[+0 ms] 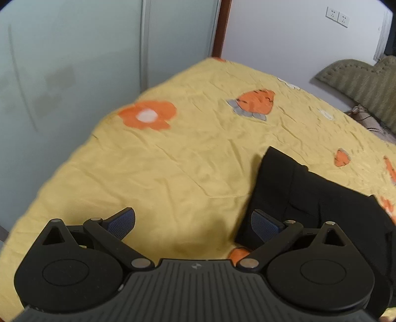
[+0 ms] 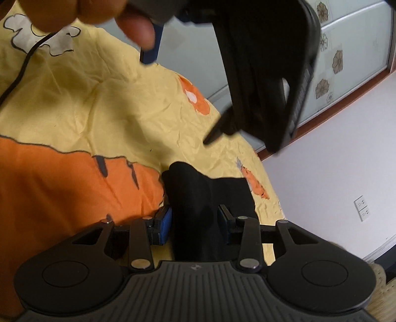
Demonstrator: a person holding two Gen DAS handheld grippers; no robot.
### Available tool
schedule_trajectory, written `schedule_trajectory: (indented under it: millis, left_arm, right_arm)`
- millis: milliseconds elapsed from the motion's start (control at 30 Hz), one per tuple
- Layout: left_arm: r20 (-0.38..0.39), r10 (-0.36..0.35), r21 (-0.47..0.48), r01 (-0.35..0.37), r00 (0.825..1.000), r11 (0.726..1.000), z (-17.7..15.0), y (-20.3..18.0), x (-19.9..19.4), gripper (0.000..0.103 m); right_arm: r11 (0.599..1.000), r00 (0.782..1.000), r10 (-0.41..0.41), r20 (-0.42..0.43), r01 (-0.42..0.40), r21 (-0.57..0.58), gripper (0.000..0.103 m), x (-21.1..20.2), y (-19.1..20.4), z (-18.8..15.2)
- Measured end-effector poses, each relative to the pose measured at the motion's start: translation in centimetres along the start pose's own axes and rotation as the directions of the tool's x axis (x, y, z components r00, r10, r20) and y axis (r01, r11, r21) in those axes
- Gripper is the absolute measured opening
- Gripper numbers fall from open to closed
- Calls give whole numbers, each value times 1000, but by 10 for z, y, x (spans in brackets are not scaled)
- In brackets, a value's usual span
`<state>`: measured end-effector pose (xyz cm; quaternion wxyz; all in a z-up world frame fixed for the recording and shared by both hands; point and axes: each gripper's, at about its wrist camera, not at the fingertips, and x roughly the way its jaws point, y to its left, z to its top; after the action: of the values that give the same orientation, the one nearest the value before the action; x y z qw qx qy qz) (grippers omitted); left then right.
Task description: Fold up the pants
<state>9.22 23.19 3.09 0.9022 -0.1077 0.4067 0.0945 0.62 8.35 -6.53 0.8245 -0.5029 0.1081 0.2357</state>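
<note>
From my left wrist, my left gripper (image 1: 193, 224) hangs spread wide and empty over the yellow bedsheet printed with orange flowers (image 1: 153, 173), its blue ribbed pads (image 1: 121, 224) well apart; the black fabric pants (image 1: 316, 198), already bunched into a thick folded stack, lie at the lower right of the frame, with my right-hand pad just at their near edge. The risk here, as I judge it, is that a drifting pad catches that edge and drags the top layer askew. From my right wrist, my right gripper (image 2: 195, 223) straddles a ridge of the same pants (image 2: 198, 198) at lower centre, the jaws partly closed; the cloth sits between the pads, and it looks pinched, though the dark fabric hides the exact contact. Across the top of the frame looms the other gripper, blurred, beside a person's hand (image 2: 81, 12), with a thin black cable (image 2: 22, 69) trailing at upper left. A shallow grip could slip, letting the fold fall open; the two tools, close together, could knock; the cable could snag the sheet.
</note>
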Motion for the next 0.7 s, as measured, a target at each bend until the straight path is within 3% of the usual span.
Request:
schedule_trajectory:
  millis: [133, 233, 367, 467, 600, 700]
  left_arm:
    - [-52, -74, -50, 72, 996, 996, 3, 3, 14, 101]
    - [-90, -158, -107, 149, 983, 983, 6, 6, 22, 101]
    - [-144, -272, -209, 239, 951, 948, 10, 12, 39, 101]
    - [-146, -381, -309, 324, 913, 894, 14, 17, 51, 101]
    - [-136, -519, -433, 421, 844, 797, 22, 16, 75, 101]
    - [-158, -558, -481, 430, 815, 764, 28, 7, 94, 100]
  right_arm:
    - [998, 1000, -15, 17, 16, -65, 25, 6, 9, 3]
    - [995, 999, -30, 29, 33, -98, 17, 7, 13, 5]
    - [999, 998, -9, 70, 5, 50, 15, -3, -13, 2]
    - [982, 995, 22, 94, -39, 183, 14, -10, -44, -1]
    - [966, 993, 24, 117, -53, 252, 14, -15, -66, -5]
    - [957, 993, 19, 120, -53, 286, 14, -15, -73, -8]
